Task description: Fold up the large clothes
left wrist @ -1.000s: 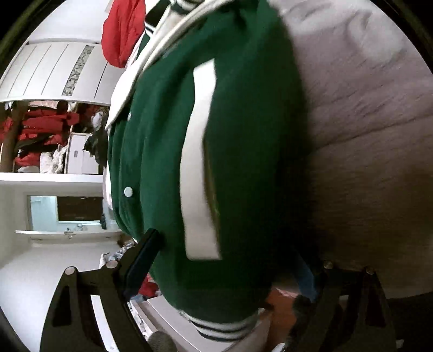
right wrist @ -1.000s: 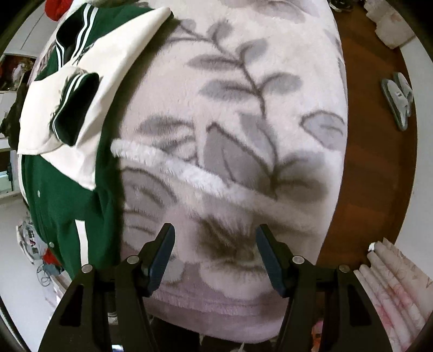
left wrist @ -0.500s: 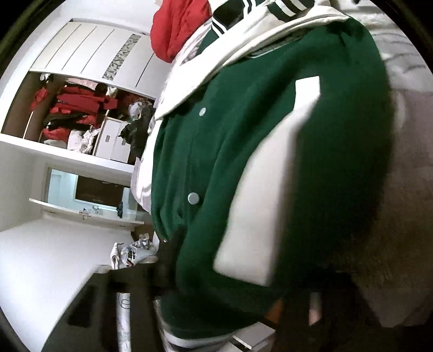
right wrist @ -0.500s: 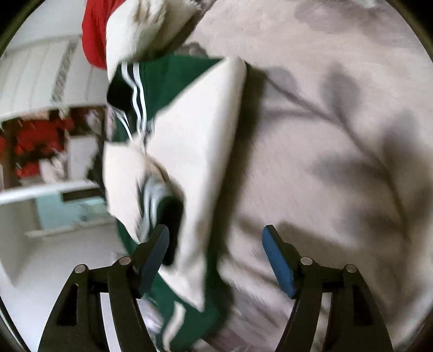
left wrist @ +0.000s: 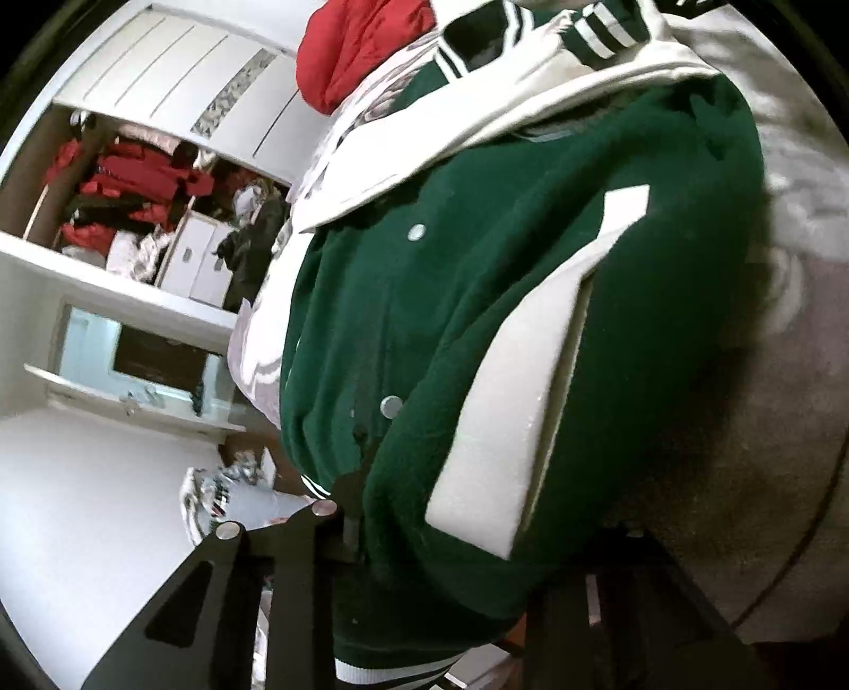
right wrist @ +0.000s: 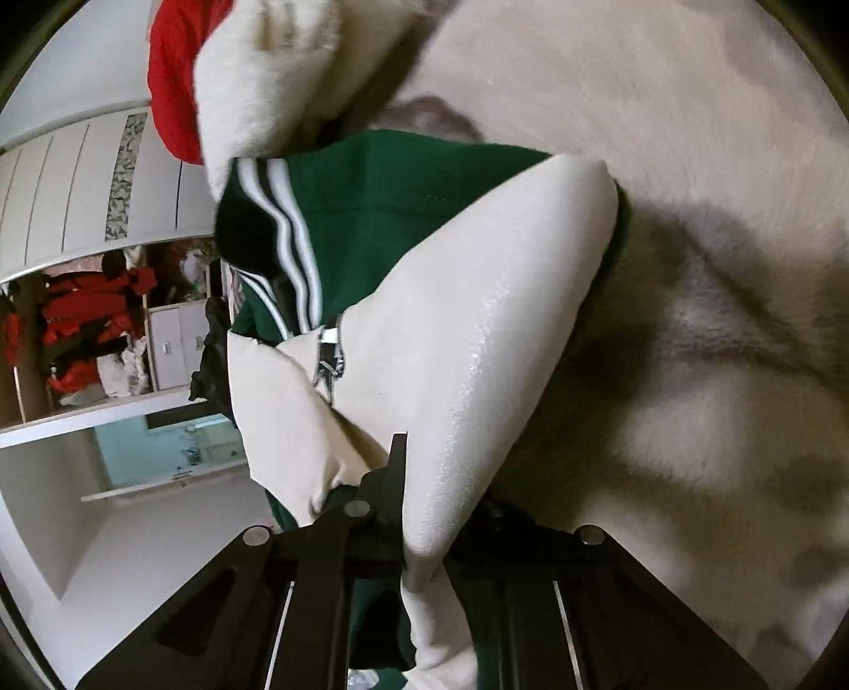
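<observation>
Lying under everything is a big fuzzy blanket (right wrist: 663, 159) with gray leaf shapes, and on it rests the green varsity jacket (left wrist: 477, 297) with cream sleeves. The left view shows the jacket's front, with white snap buttons (left wrist: 391, 406) and a cream pocket strip (left wrist: 530, 382). The right view shows a cream sleeve (right wrist: 451, 382) and the striped collar (right wrist: 281, 233) instead. Both views show a red garment (left wrist: 361, 48) at the far end and an open closet (left wrist: 138, 180) far left. The left gripper (left wrist: 440, 552) has just been closing and pinches the green hem near the camera. The right gripper (right wrist: 424, 536) has just been closing too, and its jaws are squeezed tight on the cream sleeve.
</observation>
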Demonstrator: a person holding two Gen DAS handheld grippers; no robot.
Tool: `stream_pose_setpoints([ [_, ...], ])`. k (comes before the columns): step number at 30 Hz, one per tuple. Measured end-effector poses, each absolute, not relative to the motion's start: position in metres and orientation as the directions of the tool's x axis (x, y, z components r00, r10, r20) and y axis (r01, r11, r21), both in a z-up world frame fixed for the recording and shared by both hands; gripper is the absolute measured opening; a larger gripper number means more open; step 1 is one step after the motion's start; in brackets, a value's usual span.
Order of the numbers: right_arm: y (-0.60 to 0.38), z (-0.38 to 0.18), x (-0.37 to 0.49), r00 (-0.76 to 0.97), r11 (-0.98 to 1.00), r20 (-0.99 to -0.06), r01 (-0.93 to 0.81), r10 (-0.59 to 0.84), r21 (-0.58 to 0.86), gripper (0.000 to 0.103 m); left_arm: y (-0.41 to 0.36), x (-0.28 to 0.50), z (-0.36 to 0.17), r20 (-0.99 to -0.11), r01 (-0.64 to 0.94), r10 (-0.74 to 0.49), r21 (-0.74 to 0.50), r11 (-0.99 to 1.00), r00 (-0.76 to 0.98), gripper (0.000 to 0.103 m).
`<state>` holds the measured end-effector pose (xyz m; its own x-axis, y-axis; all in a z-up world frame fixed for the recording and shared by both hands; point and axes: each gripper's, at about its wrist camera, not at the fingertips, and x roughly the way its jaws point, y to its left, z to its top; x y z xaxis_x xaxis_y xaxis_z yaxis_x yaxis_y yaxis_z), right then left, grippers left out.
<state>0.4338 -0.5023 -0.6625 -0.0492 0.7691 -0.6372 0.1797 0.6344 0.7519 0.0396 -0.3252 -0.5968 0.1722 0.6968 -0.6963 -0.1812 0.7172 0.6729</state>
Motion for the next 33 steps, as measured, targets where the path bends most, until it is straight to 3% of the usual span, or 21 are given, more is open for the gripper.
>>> stream_pose_setpoints([
  [10,-0.441,-0.524,0.441,-0.045,0.696,-0.695,-0.001,0.717,0.718,0.009,-0.247,0.03,-0.513,-0.786,-0.371,0.584,0.49,0.788,0.203,0.024],
  [16,-0.333,-0.454,0.457,-0.049,0.742,-0.748,-0.098,0.662,0.663,0.009,-0.154,0.023,-0.49,-0.864,-0.449,0.456,0.327,0.831,0.213,0.024],
  [24,-0.13,-0.467,0.469,-0.102,0.858,-0.887,-0.223,0.451,0.462,0.009,-0.002,0.013,-0.54,-0.971,-0.538,0.102,-0.03,0.843,0.214,0.025],
  [27,-0.063,-0.494,0.471,-0.123,0.882,-0.922,-0.267,0.368,0.388,0.009,0.047,0.005,-0.574,-0.977,-0.559,-0.023,-0.141,0.817,0.213,0.031],
  [29,-0.032,-0.516,0.472,-0.141,0.897,-0.937,-0.274,0.321,0.348,0.011,0.071,0.0,-0.596,-0.976,-0.564,-0.093,-0.191,0.804,0.197,0.048],
  [30,-0.018,-0.53,0.473,-0.168,0.905,-0.942,-0.27,0.291,0.328,0.013,0.087,-0.007,-0.607,-0.974,-0.572,-0.124,-0.214,0.792,0.192,0.052],
  [32,-0.003,-0.554,0.476,-0.21,0.915,-0.941,-0.255,0.264,0.314,0.034,0.105,-0.02,-0.619,-0.96,-0.579,-0.189,-0.276,0.767,0.206,0.073],
  [33,0.001,-0.561,0.477,-0.229,0.913,-0.932,-0.237,0.279,0.332,0.043,0.113,-0.025,-0.62,-0.959,-0.589,-0.196,-0.281,0.758,0.206,0.077],
])
